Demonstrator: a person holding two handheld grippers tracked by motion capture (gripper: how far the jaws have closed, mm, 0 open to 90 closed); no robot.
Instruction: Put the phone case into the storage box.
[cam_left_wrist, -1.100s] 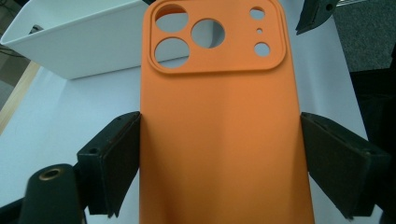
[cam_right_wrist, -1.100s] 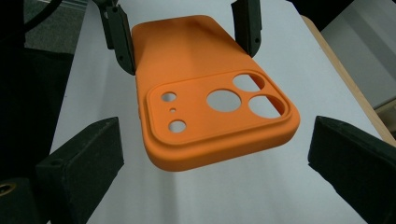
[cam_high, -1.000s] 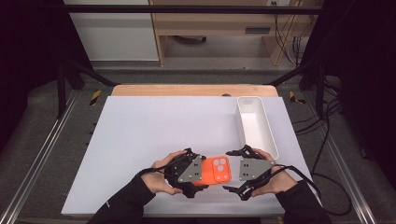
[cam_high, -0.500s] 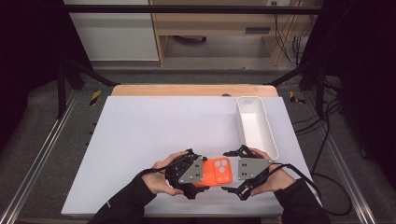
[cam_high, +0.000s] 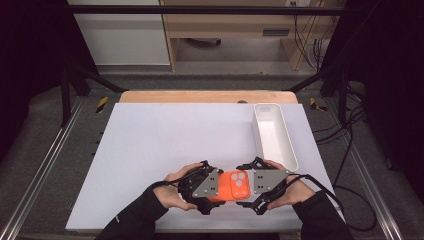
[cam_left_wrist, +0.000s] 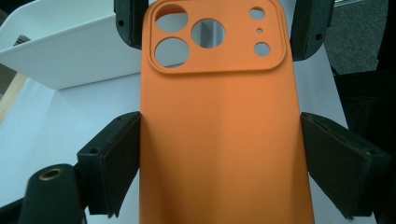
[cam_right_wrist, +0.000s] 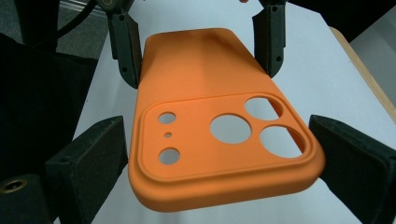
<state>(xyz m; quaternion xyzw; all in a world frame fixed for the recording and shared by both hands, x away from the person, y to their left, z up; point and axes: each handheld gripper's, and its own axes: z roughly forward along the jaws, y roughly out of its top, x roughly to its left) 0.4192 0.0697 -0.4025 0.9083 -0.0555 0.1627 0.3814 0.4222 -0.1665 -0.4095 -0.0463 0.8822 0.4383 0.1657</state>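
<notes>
The orange phone case (cam_high: 233, 186) hangs just above the near edge of the white table (cam_high: 165, 140), its long axis running straight between the 2 grippers. The left gripper (cam_high: 216, 186) pinches the plain end, jaws pressed against both long edges; the right gripper (cam_high: 248, 186) straddles the camera-cutout end, but its near jaws appear to stand slightly off the edges, so I cannot tell whether it grips. The case looks like matte, soft silicone with rounded corners and a raised lens frame. A white rectangular bin (cam_high: 275, 135) sits beyond the right gripper.
</notes>
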